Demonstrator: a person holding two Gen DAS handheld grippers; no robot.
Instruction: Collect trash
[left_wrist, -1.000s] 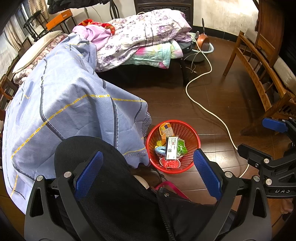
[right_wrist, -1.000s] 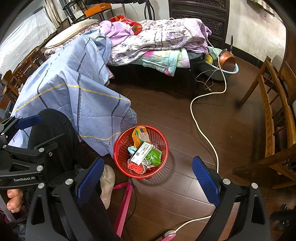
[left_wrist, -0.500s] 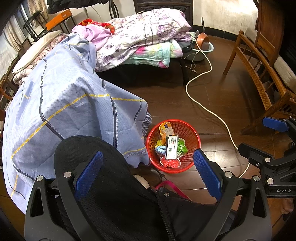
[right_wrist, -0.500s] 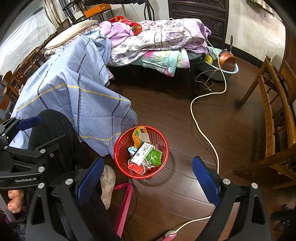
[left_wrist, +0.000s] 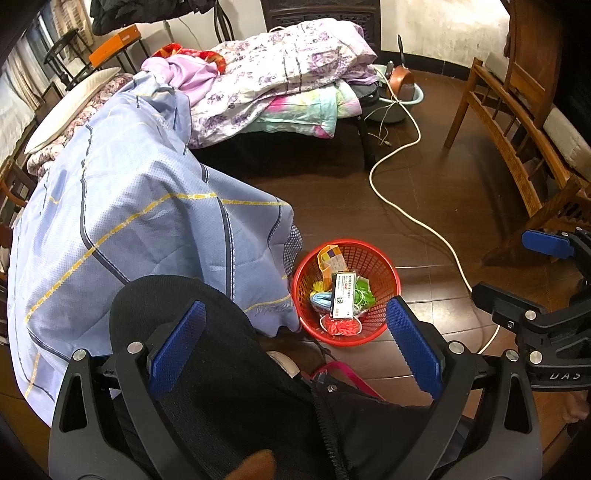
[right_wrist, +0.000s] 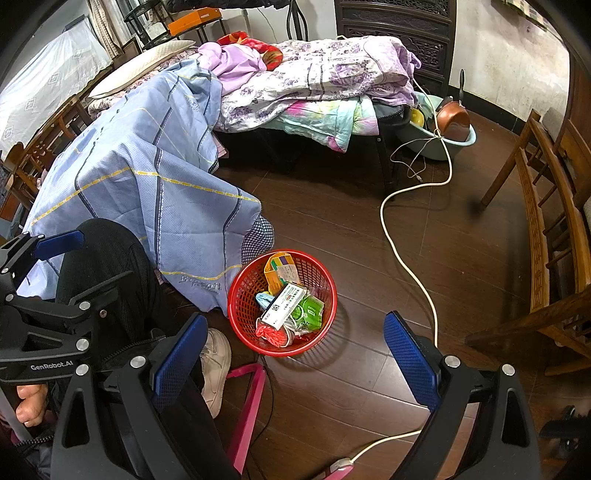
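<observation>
Standing on floor: a red basket (left_wrist: 384, 266) (right_wrist: 240, 295) rests upright on the dark wooden floor (left_wrist: 424, 206), near the middle of both views.
Basket contents: a white box with printed label (left_wrist: 342, 295) (right_wrist: 284, 306) lies on top; beside it a green packet (right_wrist: 312, 312), a yellow-orange carton (left_wrist: 330, 260) (right_wrist: 282, 267), a light blue piece (left_wrist: 320, 298) and a red string bundle (left_wrist: 341, 326) (right_wrist: 271, 334).
Left gripper (left_wrist: 295, 343): jaws are spread wide and nothing is between the blue pads (left_wrist: 181, 347); it is held above a black-clothed leg (left_wrist: 221, 369), with the basket ahead of it toward the right finger.
Right gripper (right_wrist: 291, 358): jaws are also spread wide and hold nothing; the basket is just ahead, between the two fingers in the view but apart from them.
Blue blanket (left_wrist: 129, 229) (right_wrist: 147, 177): it hangs down from the bed, and its lower edge comes just beside the basket's left side; whether it touches the rim I cannot tell.
White cable (left_wrist: 406, 218) (right_wrist: 406, 269): runs across the floor at the right of the basket, apart from it.
White shoe (right_wrist: 218, 365): on the floor near the basket, next to a pink frame (right_wrist: 247, 402).
Wooden chair (left_wrist: 517, 147) (right_wrist: 546, 236): at the right edge, well apart from the basket.
</observation>
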